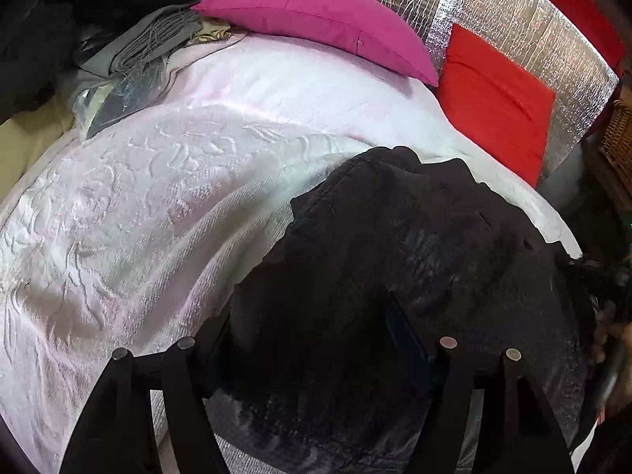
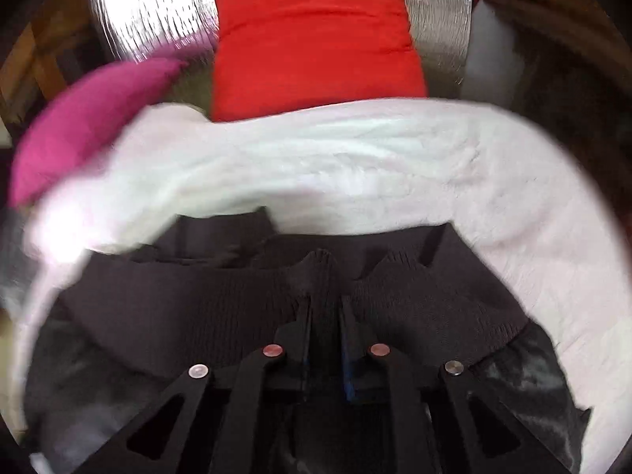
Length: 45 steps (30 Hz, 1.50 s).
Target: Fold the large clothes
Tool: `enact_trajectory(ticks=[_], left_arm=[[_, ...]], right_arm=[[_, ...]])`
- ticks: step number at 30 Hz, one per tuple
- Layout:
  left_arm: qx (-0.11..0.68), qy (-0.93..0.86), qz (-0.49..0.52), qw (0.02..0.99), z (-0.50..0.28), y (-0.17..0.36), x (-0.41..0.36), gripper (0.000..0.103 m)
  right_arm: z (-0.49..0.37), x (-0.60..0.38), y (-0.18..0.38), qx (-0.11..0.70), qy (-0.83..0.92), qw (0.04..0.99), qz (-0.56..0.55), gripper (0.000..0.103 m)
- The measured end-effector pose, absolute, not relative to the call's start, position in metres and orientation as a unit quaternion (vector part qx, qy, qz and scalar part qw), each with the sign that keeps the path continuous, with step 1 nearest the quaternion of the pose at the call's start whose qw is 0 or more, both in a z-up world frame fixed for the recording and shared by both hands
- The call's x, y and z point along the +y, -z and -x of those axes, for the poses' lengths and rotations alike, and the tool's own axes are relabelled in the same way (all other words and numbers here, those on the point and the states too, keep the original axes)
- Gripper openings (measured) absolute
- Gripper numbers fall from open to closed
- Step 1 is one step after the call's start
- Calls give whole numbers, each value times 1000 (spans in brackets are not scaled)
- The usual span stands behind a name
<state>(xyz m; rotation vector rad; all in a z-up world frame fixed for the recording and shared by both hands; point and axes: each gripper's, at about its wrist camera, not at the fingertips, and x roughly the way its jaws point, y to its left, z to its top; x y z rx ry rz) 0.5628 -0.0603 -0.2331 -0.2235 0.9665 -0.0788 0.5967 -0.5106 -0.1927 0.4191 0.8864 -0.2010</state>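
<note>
Black garment (image 1: 395, 268) heaped on the white bedspread (image 1: 158, 197), filling the left wrist view from 3 round to 6 o'clock, its ribbed knit edge bunched up in the right wrist view (image 2: 237, 296). Right gripper (image 2: 324, 316) closed narrowly on a raised fold of that ribbed edge — cloth standing up between the jaws at 6 o'clock. Left gripper (image 1: 316, 339) low at 6 o'clock, frame arms spread well apart, dark fabric draped across the gap; fingertips lost against the black cloth, so cannot tell whether pinching or merely under it. Magenta pillow (image 1: 316, 19) at 12 o'clock, red cushion (image 1: 497, 102) at 2 o'clock — both against silver quilted foil (image 1: 513, 12). Grey folded fabric (image 1: 146, 47) at 10 o'clock beside the pillow.
</note>
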Motion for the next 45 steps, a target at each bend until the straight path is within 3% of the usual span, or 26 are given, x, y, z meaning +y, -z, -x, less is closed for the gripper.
enact_trajectory(ticks=[6, 8, 9, 10, 12, 20, 27, 34, 39, 45], left_arm=[[454, 40, 92, 885, -540, 219, -57, 72], [445, 42, 88, 890, -534, 213, -56, 72], [439, 43, 85, 893, -529, 208, -56, 72], [435, 44, 83, 895, -524, 204, -56, 72], [418, 50, 71, 904, -514, 195, -58, 72], [399, 74, 41, 913, -490, 187, -64, 81], [493, 133, 144, 848, -483, 219, -47, 82], [541, 173, 248, 785, -466, 243, -47, 83], [542, 173, 322, 757, -471, 262, -44, 84], [507, 167, 368, 762, -489, 267, -43, 87]], right_arm=[[-492, -545, 143, 333, 65, 897, -285, 23], [-444, -558, 138, 313, 77, 897, -304, 40], [-416, -565, 139, 299, 90, 895, -318, 76], [-397, -570, 142, 275, 99, 899, -327, 95], [-363, -576, 149, 249, 104, 901, -338, 95], [-315, -590, 198, 283, 112, 857, -416, 94], [-283, -573, 214, 274, 48, 813, -511, 94], [-309, -520, 246, 293, -21, 758, -583, 94], [-330, -506, 270, 311, 3, 736, -602, 94], [-349, -515, 286, 269, 39, 730, -627, 94]])
